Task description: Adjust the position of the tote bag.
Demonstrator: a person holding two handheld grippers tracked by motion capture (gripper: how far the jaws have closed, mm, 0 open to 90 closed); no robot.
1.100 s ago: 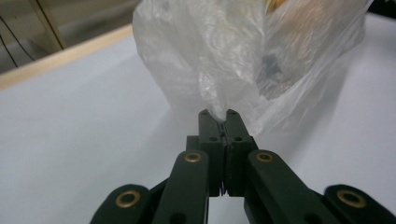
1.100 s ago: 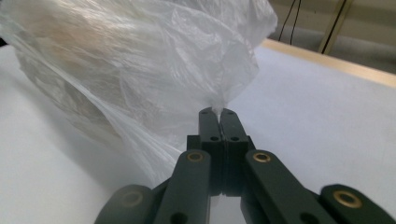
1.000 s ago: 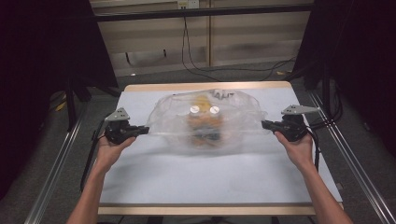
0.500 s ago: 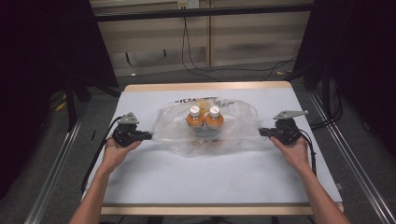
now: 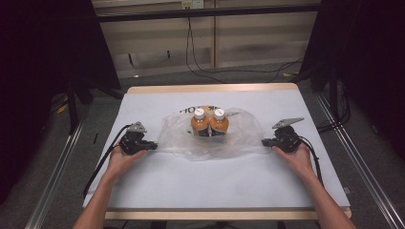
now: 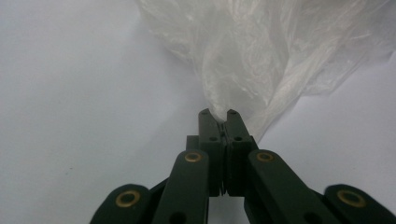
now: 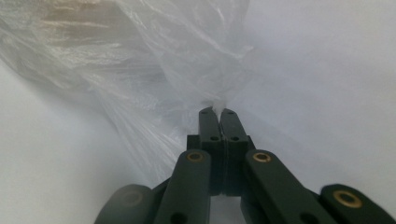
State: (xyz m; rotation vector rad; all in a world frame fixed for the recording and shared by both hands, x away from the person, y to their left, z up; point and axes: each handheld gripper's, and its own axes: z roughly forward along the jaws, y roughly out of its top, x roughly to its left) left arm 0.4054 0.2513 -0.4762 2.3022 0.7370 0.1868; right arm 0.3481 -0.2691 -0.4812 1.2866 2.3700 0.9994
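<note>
Clear, crinkled plastic makes up the bag [image 5: 210,136] that lies at the middle of the high view, spread on the pale table [image 5: 215,186]. Inside it stand two bottles [image 5: 209,122] of orange drink with white caps, upright and side by side, touching each other, a little above the frame's centre. Dark printed letters show on the film just left of the caps, too broken up to read.

The left gripper [image 5: 152,146] sits at the left of the high view, low over the table, held in the person's left hand [image 5: 122,159], its jaws pointing right toward the bag. In the left gripper view its black jaws are closed tight on a gathered twist of the bag's film [image 6: 243,60], which fans out from the tips toward the upper right of that frame.

The right gripper [image 5: 264,142] sits at the right of the high view, held in the right hand [image 5: 296,156], a grey three-cornered plate [image 5: 287,122] on top of it, its jaws pointing left. In the right gripper view the jaws are likewise pinched together on a bunched corner of the film [image 7: 154,70], which spreads toward the upper left of that frame, with an orange-brown blur of the bottles at the top left corner.

Between the two grippers the bag rests slack on the table, with the bottles roughly midway.
</note>
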